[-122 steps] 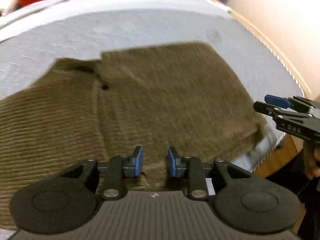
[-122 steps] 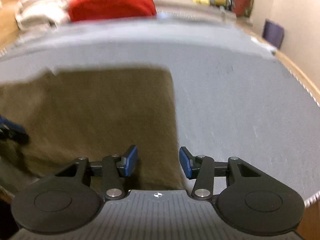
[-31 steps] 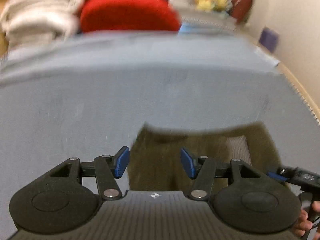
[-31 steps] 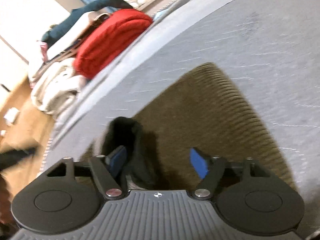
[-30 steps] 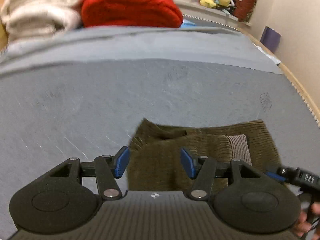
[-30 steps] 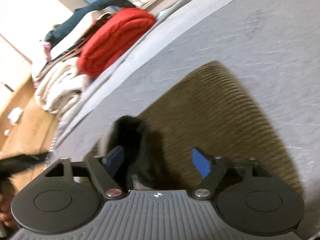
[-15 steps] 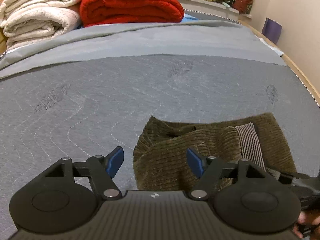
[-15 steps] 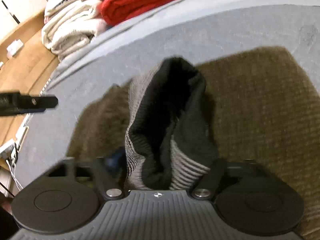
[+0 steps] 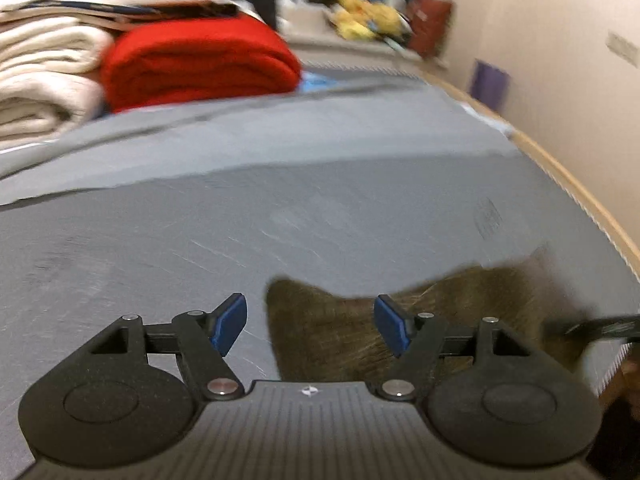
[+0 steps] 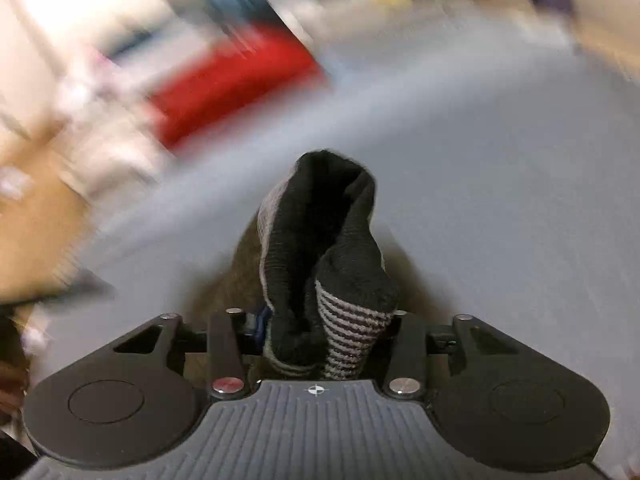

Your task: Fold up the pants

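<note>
One pair of olive corduroy pants (image 9: 340,336) folded on a grey bed (image 9: 280,220), near its front edge. Two tongs in play: left tongs (image 9: 310,326) spread wide above the fabric, nothing between the pads; right tongs (image 10: 326,334) closing on the pants' ribbed waistband (image 10: 352,328), bunched between the pads and lifted. Behind, one red blanket (image 9: 196,60) beside two cream ones (image 9: 40,80).

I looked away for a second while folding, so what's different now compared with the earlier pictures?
The right gripper has closed on the striped waistband of the pants and lifted it; its jaws are closing. The left gripper has widened and holds nothing. The grey mattress and red blanket stayed put.
</note>
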Motion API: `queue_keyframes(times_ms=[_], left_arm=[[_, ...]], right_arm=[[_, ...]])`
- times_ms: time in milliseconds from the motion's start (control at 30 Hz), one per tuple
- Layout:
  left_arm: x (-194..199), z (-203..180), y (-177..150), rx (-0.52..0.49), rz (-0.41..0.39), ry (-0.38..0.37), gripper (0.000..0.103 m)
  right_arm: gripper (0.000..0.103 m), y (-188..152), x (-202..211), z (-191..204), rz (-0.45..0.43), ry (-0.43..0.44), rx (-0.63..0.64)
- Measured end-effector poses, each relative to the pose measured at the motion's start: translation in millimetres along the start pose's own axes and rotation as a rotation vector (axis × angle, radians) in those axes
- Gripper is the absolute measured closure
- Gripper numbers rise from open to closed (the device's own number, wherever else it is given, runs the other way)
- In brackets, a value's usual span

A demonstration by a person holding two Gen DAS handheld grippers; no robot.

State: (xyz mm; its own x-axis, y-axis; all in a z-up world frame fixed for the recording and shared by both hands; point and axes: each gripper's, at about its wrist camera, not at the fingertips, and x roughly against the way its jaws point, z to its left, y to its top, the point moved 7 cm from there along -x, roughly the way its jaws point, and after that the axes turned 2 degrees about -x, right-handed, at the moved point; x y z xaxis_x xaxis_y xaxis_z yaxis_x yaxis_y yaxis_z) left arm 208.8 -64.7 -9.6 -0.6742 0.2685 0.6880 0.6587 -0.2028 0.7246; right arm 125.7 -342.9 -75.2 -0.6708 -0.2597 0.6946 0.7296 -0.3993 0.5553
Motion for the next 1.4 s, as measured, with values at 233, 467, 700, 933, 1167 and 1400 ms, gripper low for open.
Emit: queue_keyframes(times_ms=[233,467,700,933,1167,1400], left_arm=[[-14.1,-55.3,-31.3,-0.201,0.138,-0.199,0.030],[-48.8,-89.0,-126.3,-0.513,0.497,-0.231,0.053],[-41.5,-67.4,-59.8,-0.247,0.314,-0.282,0.038],[-65.3,-37.0,-9.0,-0.041,0.179,-0.120,0.046],[-100.7,-82.1,-1.0,-0.085,0.194,-0.197,0.070],[-166.8,-111.5,-30.7,-0.117,0.310,-0.113,0.070]], right_arm=[[0.045,-23.9,0.5,-35.6,0.056,-0.015,-0.123],[0.035,-31.9,-4.6,-66.0,0.122,-0.101,-0.087],[0.037,-32.5,5.5,-74.9,0.127,-0.127,-0.093],[0.048,-35.7,14.4,-71.2,0.103,-0.126,0.010],[0.056,-37.0,11.2,-72.1,0.109,-0.123,0.035],[0.056,-37.4,7.2,-77.1,0.122,-0.123,0.008]])
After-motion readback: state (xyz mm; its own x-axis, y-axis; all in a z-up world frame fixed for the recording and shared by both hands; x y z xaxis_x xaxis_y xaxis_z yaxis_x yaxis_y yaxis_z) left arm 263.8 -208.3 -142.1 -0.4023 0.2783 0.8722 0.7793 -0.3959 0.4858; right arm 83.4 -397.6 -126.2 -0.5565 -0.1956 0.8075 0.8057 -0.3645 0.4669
